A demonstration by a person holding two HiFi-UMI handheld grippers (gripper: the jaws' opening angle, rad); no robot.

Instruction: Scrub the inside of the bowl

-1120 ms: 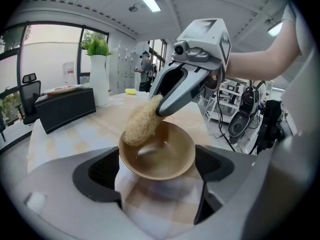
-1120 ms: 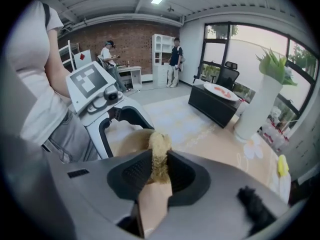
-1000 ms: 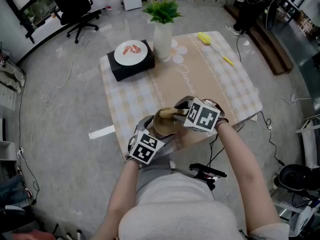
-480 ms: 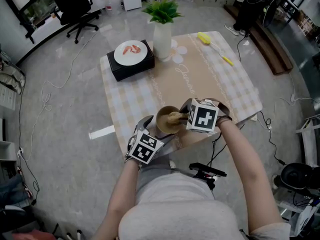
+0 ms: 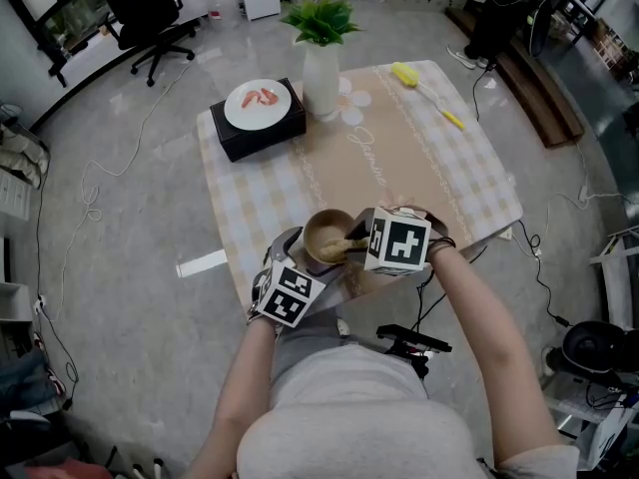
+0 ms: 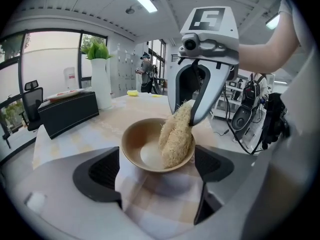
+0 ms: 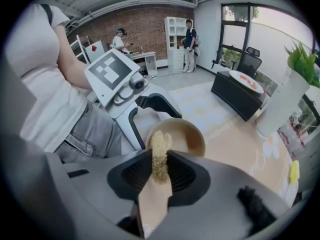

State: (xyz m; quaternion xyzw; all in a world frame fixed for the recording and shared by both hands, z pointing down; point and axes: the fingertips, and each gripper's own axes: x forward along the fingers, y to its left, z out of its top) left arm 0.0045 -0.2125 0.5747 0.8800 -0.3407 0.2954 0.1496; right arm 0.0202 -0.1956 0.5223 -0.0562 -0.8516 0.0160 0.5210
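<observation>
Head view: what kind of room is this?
Probably an office or lab workspace, not a kitchen: a swivel office chair, loose cables across the floor, and white shelving.

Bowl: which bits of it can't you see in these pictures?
Head view: the right gripper covers the bowl's right side.
Left gripper view: the loofah hides the inner wall behind it.
Right gripper view: its jaws and the loofah block the near rim.
All views: the underside faces down; dirt is too small to tell.
</observation>
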